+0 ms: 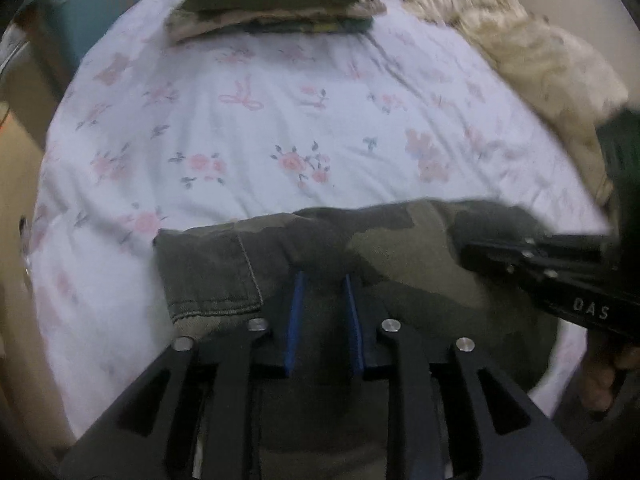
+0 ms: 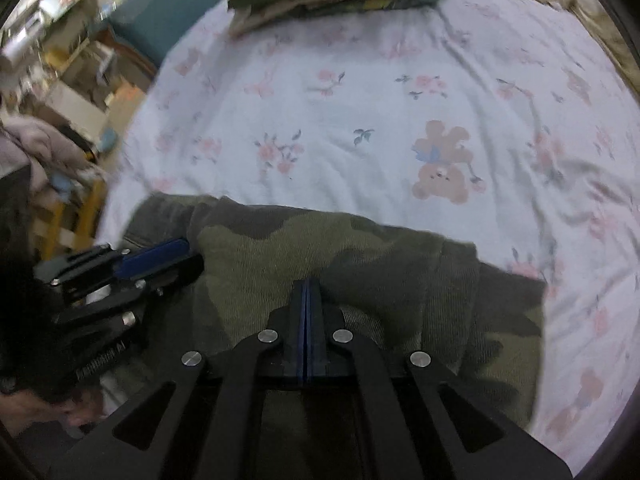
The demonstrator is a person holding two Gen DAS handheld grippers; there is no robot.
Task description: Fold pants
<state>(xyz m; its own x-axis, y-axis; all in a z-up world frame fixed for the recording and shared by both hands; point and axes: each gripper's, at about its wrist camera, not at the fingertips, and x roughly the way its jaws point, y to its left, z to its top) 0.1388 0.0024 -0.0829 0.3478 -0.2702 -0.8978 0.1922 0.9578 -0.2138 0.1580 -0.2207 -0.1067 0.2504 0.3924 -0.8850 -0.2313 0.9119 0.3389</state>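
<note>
The camouflage pants (image 1: 400,248) lie bunched at the near edge of the floral bedsheet (image 1: 280,120), with a hemmed end (image 1: 208,276) pointing left and bare sheet beyond them. The left gripper (image 1: 324,280) points steeply down over the cloth with its 2 blue pads a narrow gap apart; dark fabric shows between them, but I cannot tell whether the pads press on it. The right gripper (image 2: 306,284) has its pads pressed together over the pants, seemingly with nothing caught, though a thin layer pinched at the tips cannot be ruled out. Far across the bed sits a stack of folded clothes (image 1: 280,4), with a beige heap (image 1: 520,48) at the far right. The risk I judge: if either tool lifts with a loose or 1-layer hold, the fabric may slip or drag unevenly, and the fold would land crooked or hang off the near edge.
</note>
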